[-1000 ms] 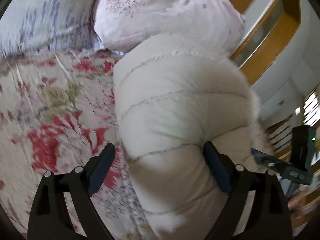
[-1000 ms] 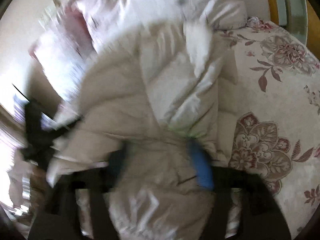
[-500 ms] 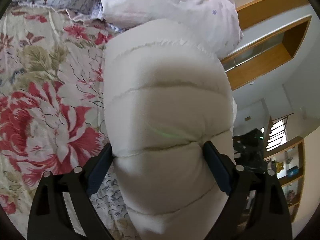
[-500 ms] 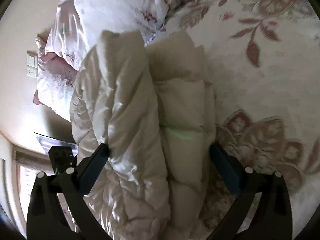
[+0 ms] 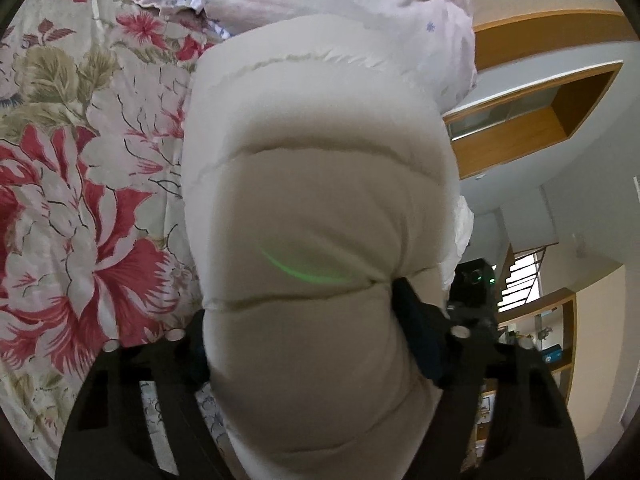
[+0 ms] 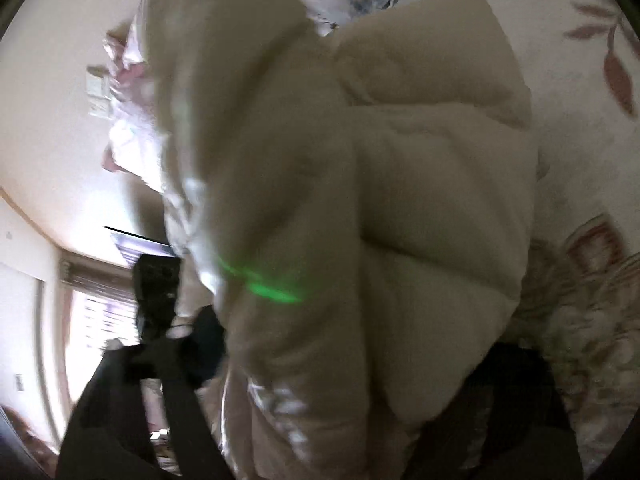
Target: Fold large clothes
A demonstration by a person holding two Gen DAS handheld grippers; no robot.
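While both grippers [image 5: 298, 324] [image 6: 348, 344] finish clamping | cream quilted jacket [image 5: 316, 200] | puffy, bunched.

No text, label, brand, number or sign could be read in either wrist view at this moment.

Puffy quilted cream jacket [image 5: 316, 200] with slight satin sheen, smooth floral cotton bedsheet [image 5: 80, 200], glossy wooden shelf [image 5: 520, 148]
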